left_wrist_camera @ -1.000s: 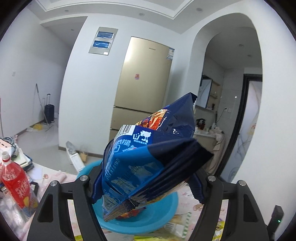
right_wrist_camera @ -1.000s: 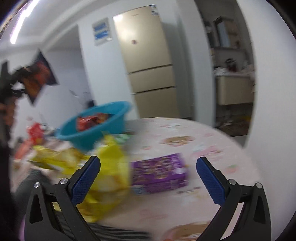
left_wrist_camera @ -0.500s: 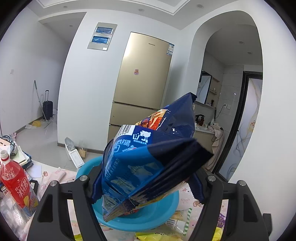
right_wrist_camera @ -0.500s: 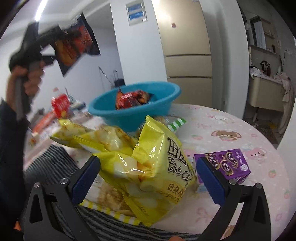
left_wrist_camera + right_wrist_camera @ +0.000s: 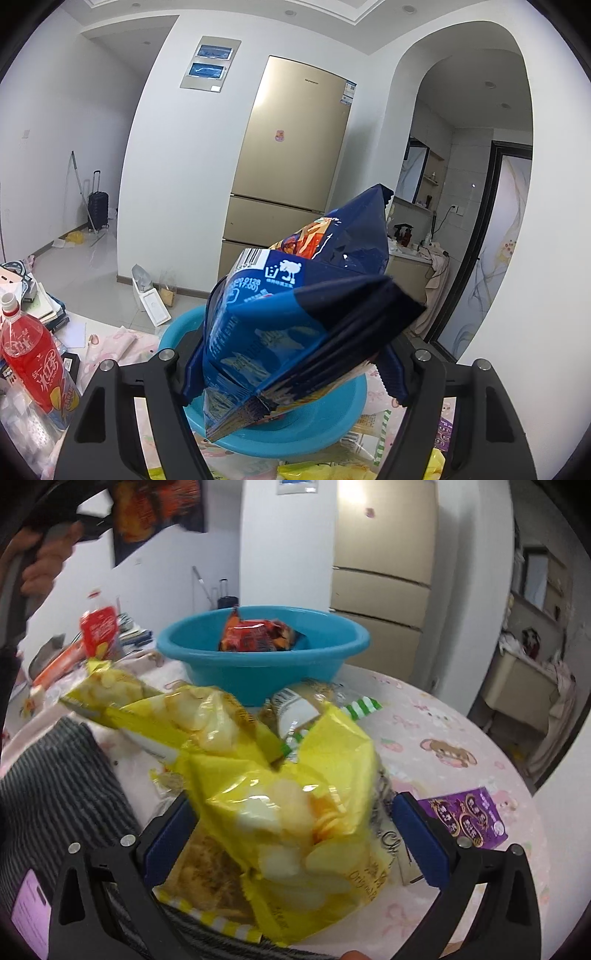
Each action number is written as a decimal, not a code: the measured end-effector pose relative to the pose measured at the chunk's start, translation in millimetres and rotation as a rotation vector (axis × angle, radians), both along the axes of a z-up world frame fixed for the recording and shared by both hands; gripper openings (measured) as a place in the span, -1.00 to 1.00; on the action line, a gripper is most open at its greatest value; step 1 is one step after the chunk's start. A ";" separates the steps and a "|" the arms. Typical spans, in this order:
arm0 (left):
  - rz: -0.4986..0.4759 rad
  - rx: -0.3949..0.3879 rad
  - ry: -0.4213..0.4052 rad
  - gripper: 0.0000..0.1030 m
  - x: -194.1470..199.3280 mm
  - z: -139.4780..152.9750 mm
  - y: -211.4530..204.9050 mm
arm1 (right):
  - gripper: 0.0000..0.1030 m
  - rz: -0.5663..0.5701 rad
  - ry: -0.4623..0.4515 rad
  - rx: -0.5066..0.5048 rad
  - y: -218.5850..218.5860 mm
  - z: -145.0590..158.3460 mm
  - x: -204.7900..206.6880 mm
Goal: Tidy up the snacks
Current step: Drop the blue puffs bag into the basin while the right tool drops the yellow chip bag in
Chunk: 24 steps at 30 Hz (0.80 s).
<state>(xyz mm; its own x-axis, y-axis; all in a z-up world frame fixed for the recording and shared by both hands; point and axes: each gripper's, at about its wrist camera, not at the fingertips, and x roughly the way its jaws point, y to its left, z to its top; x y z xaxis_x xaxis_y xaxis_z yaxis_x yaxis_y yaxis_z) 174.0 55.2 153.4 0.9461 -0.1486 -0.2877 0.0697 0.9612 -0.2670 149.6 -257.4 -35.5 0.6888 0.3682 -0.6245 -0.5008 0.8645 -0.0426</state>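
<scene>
Blue snack bag (image 5: 295,325) clamped in left gripper (image 5: 291,369), held above teal basin (image 5: 258,664). Right gripper (image 5: 291,842) spread wide around yellow chip bag (image 5: 295,801) on table (image 5: 443,731), just in front of basin; red packet (image 5: 255,635) lies inside basin.

Left gripper (image 5: 291,373) raised high, jaws clamped on a bag (image 5: 295,325). Right gripper (image 5: 291,845) low, jaws wide apart.

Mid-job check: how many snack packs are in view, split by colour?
Yellow bags: 2
Blue bag: 1
Red bag in the basin: 1
Green-striped pack: 1
Tan pack under a yellow bag: 1
Purple box: 1
Total: 7
</scene>
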 end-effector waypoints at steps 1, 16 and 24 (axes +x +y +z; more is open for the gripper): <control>0.001 -0.002 0.002 0.48 0.5 -0.7 1.1 | 0.54 0.009 0.011 0.015 -2.6 -0.4 1.2; 0.064 0.000 -0.065 0.48 -20.9 9.4 17.4 | 0.32 0.053 -0.417 0.192 1.2 125.2 -39.6; 0.109 0.060 -0.086 0.48 -21.1 6.0 17.9 | 0.33 0.108 -0.526 0.320 52.7 183.8 6.2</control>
